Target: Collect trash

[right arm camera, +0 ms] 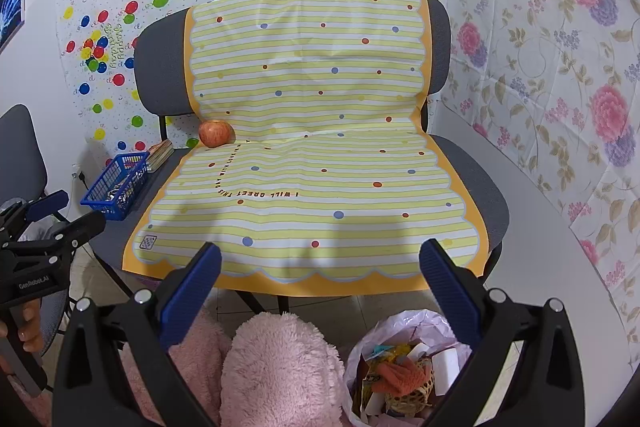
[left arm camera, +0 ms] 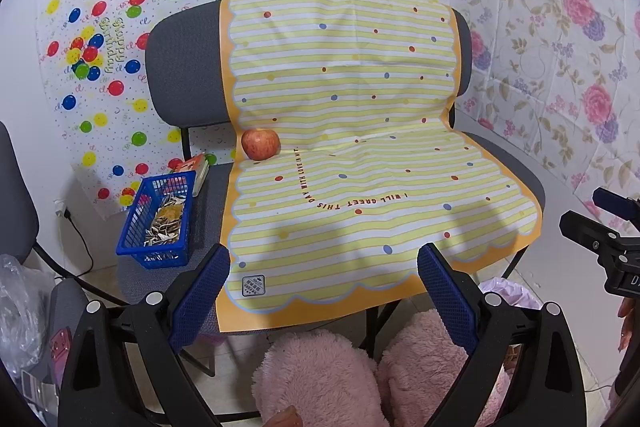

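Here, the left gripper [left arm camera: 324, 267] and right gripper [right arm camera: 320, 263] both hover released, jaws spread, grasping nothing, above the yellow-striped plastic mat [right arm camera: 312, 163]. A round red apple [left arm camera: 260, 143] rests on the mat's rear left edge. The blue mesh plastic basket [left arm camera: 158, 223] of seed husks sits beside the mat.

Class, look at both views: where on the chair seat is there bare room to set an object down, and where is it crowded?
Free: the striped mat from the apple rightward to its orange border, and forward to both open grippers. Crowded: the seat's left strip, taken by the blue basket and the packet behind it.
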`<state>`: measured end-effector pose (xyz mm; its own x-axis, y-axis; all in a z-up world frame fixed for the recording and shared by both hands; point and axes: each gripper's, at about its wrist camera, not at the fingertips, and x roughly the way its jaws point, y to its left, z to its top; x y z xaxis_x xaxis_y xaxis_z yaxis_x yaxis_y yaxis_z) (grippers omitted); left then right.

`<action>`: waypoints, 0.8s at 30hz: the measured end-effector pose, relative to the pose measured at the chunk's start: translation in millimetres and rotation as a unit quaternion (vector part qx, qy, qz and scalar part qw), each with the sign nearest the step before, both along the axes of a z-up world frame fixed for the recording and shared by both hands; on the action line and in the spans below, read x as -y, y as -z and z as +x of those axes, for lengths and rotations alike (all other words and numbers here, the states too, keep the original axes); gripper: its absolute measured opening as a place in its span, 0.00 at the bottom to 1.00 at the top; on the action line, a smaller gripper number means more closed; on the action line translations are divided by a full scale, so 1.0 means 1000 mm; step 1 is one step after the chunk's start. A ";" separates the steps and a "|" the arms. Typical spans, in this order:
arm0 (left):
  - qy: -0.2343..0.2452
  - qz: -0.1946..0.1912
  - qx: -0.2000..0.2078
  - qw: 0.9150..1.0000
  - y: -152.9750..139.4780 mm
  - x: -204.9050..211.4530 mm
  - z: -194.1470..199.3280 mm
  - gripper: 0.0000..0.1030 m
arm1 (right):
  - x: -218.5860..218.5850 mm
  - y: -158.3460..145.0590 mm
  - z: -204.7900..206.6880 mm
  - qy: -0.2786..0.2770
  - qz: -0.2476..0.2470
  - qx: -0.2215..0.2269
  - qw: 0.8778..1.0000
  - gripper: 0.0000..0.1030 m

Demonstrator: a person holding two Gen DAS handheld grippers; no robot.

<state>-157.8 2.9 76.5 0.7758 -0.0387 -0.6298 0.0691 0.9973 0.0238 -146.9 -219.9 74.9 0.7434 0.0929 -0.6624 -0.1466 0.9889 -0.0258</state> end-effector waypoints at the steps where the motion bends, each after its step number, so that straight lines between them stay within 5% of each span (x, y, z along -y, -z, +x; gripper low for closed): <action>1: 0.000 0.000 0.000 1.000 0.000 0.000 0.000 0.91 | 0.001 0.000 0.000 0.000 0.000 0.000 1.000 0.94; 24: -0.005 -0.003 -0.006 1.000 0.003 -0.005 -0.002 0.91 | 0.002 0.002 -0.001 0.004 0.003 -0.003 1.000 0.94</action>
